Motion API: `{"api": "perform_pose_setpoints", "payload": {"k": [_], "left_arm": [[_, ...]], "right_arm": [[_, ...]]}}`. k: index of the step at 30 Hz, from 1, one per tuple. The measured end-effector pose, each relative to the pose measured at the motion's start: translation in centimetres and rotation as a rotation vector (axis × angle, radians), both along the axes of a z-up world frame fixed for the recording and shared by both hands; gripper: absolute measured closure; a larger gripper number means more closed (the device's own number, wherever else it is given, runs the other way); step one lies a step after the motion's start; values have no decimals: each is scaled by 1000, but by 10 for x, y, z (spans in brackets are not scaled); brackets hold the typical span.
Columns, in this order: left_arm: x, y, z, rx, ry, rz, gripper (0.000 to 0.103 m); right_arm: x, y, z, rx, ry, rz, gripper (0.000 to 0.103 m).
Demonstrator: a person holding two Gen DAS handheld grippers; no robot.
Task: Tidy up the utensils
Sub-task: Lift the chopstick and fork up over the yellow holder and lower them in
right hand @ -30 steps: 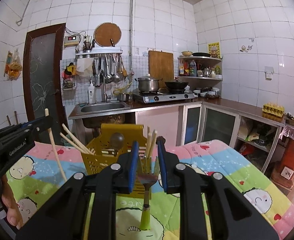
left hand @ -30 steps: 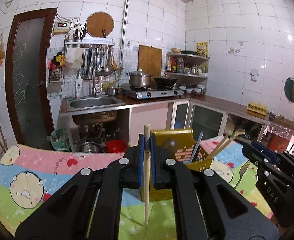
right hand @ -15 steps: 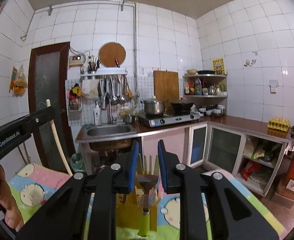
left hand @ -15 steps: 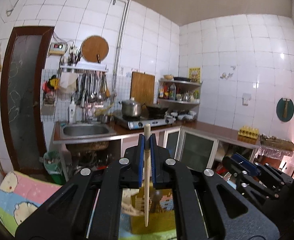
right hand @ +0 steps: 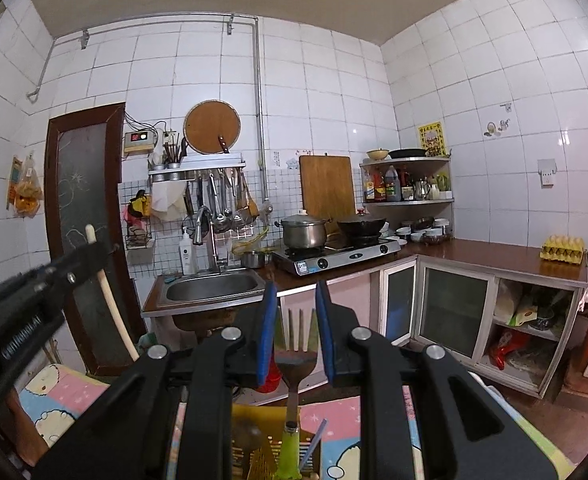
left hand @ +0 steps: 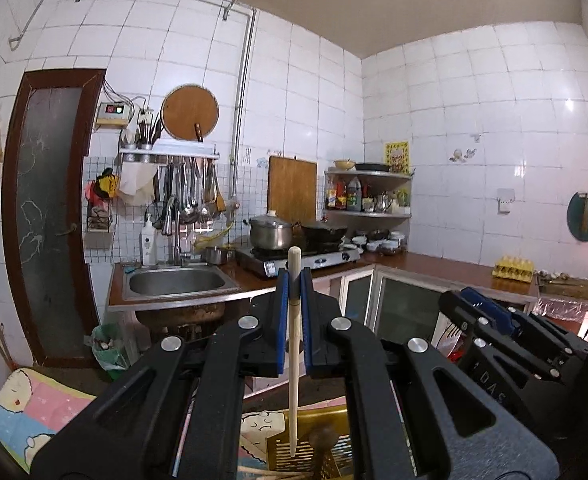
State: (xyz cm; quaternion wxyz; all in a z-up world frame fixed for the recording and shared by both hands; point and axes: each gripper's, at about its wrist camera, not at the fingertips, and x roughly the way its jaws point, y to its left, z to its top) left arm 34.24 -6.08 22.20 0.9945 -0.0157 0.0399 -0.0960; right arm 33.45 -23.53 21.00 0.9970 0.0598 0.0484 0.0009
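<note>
Chopstick [left hand: 293, 360]: wooden, upright, pinched near its top end between the blue pads of the left gripper [left hand: 294, 292]; lower tip hangs over the yellow slotted utensil basket [left hand: 294, 446] on the cartoon-print cloth [left hand: 34, 416].

Fork [right hand: 295, 364]: metal tines up, green handle down, held by the right gripper [right hand: 294, 320]; jaws stand apart at the tips and whether the pads touch the fork cannot be told. Handle end sits just above the same basket [right hand: 250, 416].

Handling note, as judged: keep each piece vertical, centre it over a free compartment, lower until the end is inside the wall, then let go. Keep the two grippers apart; they stand near each other.

Contents already in basket: wooden spoon [right hand: 245, 434], a blue straw-like stick [right hand: 313, 442].
</note>
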Motion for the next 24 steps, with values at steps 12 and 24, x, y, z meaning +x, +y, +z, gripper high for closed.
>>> {"api": "perform_pose_setpoints", "payload": {"k": [12,24], "left_arm": [[49,6,-74,17,115,14,99],[62,25,-115,33,274,41,96]], "right_arm": [[37,4,-60,-22,71,13,83],[61,5,-104,-97,290,25,82]]}}
